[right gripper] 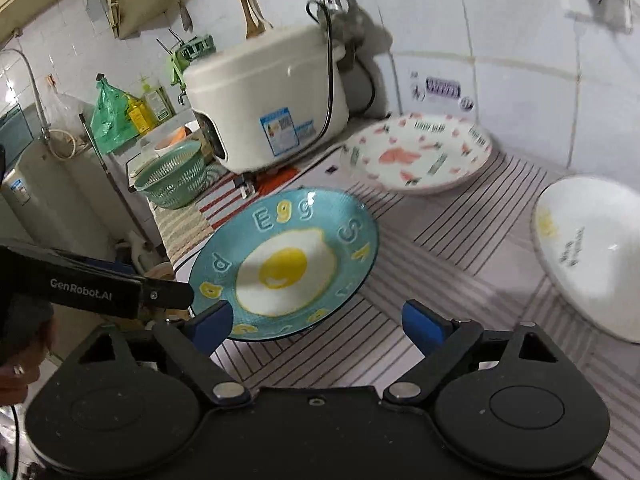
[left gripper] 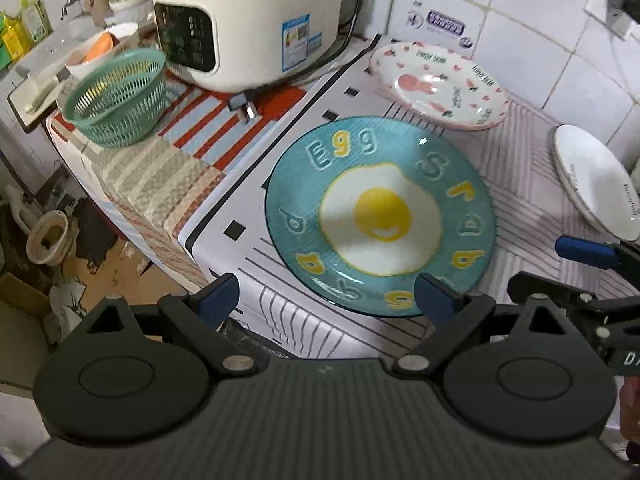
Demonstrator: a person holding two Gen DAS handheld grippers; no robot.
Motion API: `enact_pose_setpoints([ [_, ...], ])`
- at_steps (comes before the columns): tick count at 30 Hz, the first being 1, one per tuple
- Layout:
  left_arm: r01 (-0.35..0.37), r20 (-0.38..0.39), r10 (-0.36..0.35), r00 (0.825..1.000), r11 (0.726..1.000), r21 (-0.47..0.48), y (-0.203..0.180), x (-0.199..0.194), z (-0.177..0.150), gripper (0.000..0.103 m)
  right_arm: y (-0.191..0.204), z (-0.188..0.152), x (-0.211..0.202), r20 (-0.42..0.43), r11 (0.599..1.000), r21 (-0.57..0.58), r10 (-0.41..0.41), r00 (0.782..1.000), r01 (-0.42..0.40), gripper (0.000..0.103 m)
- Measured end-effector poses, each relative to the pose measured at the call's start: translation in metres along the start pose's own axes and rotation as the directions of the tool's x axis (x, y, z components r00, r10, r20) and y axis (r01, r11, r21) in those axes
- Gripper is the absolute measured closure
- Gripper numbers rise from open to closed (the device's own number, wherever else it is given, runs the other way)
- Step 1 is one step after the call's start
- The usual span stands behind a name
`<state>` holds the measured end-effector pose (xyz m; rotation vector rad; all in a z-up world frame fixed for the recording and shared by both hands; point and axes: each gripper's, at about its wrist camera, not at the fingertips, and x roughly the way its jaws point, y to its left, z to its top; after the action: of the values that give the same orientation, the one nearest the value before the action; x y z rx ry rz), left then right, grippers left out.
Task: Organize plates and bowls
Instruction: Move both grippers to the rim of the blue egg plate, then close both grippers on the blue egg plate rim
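Note:
A teal plate with a fried-egg design (left gripper: pixel 380 216) lies flat on the striped countertop (left gripper: pixel 520 200); it also shows in the right wrist view (right gripper: pixel 284 268). Behind it sits a white plate with pink prints (left gripper: pixel 440 84), also in the right wrist view (right gripper: pixel 418 154). A white bowl (left gripper: pixel 596 182) stands at the right, seen too in the right wrist view (right gripper: pixel 592 256). My left gripper (left gripper: pixel 326 300) is open and empty, just short of the teal plate's near rim. My right gripper (right gripper: pixel 316 326) is open and empty, near the plate's right front edge.
A white rice cooker (left gripper: pixel 248 20) stands at the back left with its plug (left gripper: pixel 244 108) on the cloth. A green basket (left gripper: pixel 120 98) sits left of it. The counter's left edge drops to the floor. Tiled walls (left gripper: pixel 520 20) close the back and right.

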<state>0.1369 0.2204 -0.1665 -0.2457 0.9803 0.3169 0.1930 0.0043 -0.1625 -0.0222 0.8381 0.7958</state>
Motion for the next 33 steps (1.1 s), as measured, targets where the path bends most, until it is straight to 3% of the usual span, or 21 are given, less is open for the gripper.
enact_pose_setpoints([
  [4,-0.012,-0.024,0.012,1.0,1.0,-0.007,0.007,0.021,0.0,0.01,-0.006,0.001,0.022,-0.031,0.998,0.054,0.015,0.999,-0.013,0.012],
  [11,0.001,-0.049,-0.002,0.999,1.0,-0.022,0.014,0.045,0.003,0.012,-0.016,0.005,0.052,-0.091,0.99,0.134,0.05,0.995,-0.037,0.028],
  [14,0.008,-0.05,-0.009,0.999,1.0,-0.025,0.014,0.051,0.005,0.022,-0.02,0.006,0.062,-0.109,0.987,0.155,0.066,0.992,-0.049,0.036],
  [16,0.01,-0.063,-0.012,0.998,1.0,-0.026,0.014,0.056,0.006,0.04,-0.022,0.007,0.066,-0.109,0.985,0.163,0.072,0.991,-0.054,0.043],
  [18,0.018,-0.079,-0.021,0.997,0.999,-0.039,0.014,0.06,0.007,0.049,-0.025,0.008,0.068,-0.107,0.982,0.176,0.085,0.991,-0.065,0.056],
  [19,0.024,-0.076,-0.028,0.997,0.999,-0.049,0.014,0.061,0.008,0.055,-0.026,0.01,0.07,-0.107,0.981,0.181,0.086,0.991,-0.065,0.057],
  [23,0.031,-0.076,-0.035,0.997,0.998,-0.062,0.012,0.063,0.01,0.061,-0.035,0.01,0.076,-0.121,0.982,0.183,0.07,0.99,-0.047,0.083],
  [33,0.019,-0.12,-0.039,0.992,0.987,-0.159,0.016,0.069,0.017,0.06,-0.054,0.009,0.084,-0.099,0.96,0.25,0.153,0.983,-0.124,0.084],
])
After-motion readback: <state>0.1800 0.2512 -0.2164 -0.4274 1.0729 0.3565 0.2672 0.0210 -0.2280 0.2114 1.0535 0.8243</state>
